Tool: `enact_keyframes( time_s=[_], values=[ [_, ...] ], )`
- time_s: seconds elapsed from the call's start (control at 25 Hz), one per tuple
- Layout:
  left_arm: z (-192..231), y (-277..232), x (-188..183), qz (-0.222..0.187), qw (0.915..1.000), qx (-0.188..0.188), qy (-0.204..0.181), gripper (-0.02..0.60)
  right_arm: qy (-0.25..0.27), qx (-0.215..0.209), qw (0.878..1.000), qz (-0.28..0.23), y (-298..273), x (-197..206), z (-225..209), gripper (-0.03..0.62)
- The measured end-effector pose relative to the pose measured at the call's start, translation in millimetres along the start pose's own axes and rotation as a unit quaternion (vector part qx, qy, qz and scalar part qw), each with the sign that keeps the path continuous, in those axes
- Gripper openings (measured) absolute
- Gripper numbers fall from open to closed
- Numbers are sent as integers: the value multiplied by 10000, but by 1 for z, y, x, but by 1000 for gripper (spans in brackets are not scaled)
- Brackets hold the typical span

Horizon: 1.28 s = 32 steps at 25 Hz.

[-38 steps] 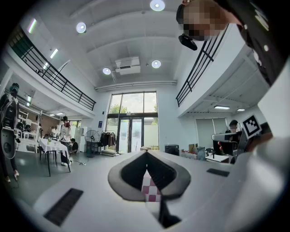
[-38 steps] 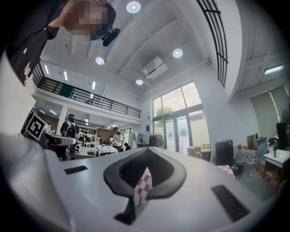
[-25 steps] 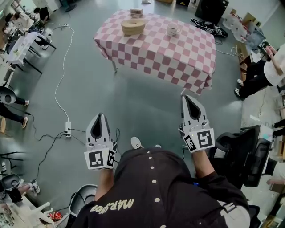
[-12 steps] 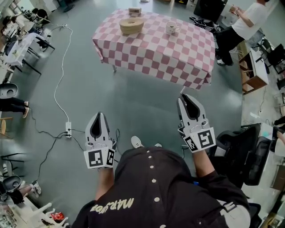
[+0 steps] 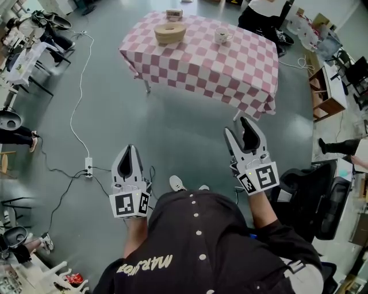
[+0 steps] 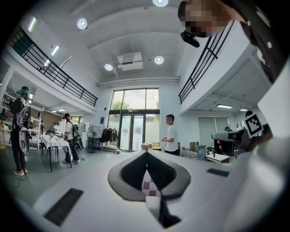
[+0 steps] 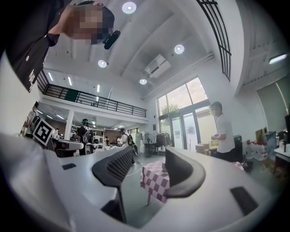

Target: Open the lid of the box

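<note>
Far ahead stands a table in a pink checked cloth (image 5: pixel 230 69). On its far left part sits a round tan box (image 5: pixel 170 33) with its lid on, a small box (image 5: pixel 174 13) behind it and a white cup (image 5: pixel 222 37) to its right. Both grippers hang over the grey floor, well short of the table. My left gripper (image 5: pixel 127 149) is shut and empty; in its own view the jaws (image 6: pixel 146 155) meet in front of the cloth. My right gripper (image 5: pixel 244 127) is opening, nothing between its jaws (image 7: pixel 149 156), and the table (image 7: pixel 156 179) shows through the gap.
A power strip (image 5: pixel 88 166) with cables lies on the floor at left. A black office chair (image 5: pixel 313 201) stands close on the right. Desks and seated people line the left edge. A person (image 5: pixel 261 8) stands behind the table; shelving (image 5: pixel 325 86) is at right.
My right gripper's jaws have spread apart from shut. The left gripper has stayed put. The person at the back right has moved to behind the table.
</note>
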<state>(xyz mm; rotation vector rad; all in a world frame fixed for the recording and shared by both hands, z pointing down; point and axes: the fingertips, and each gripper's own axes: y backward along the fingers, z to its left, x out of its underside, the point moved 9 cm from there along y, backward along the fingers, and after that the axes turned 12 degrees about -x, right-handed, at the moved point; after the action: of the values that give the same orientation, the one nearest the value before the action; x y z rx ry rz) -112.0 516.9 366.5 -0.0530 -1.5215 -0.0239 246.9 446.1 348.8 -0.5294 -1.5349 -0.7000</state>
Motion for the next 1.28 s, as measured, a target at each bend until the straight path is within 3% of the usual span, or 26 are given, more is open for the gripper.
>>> enact_keyframes(
  time_s=[0.48, 1.16, 1.28],
  values=[
    [1, -2, 1, -5, 10000, -1, 11, 11, 76, -28, 10000, 25, -5, -2, 1, 303],
    [9, -13, 3, 14, 10000, 59, 46, 11, 80, 70, 9997, 211, -18, 3, -3, 506],
    [11, -16, 3, 21, 10000, 79, 38, 11, 84, 88, 9997, 198, -21, 3, -2, 509]
  ],
)
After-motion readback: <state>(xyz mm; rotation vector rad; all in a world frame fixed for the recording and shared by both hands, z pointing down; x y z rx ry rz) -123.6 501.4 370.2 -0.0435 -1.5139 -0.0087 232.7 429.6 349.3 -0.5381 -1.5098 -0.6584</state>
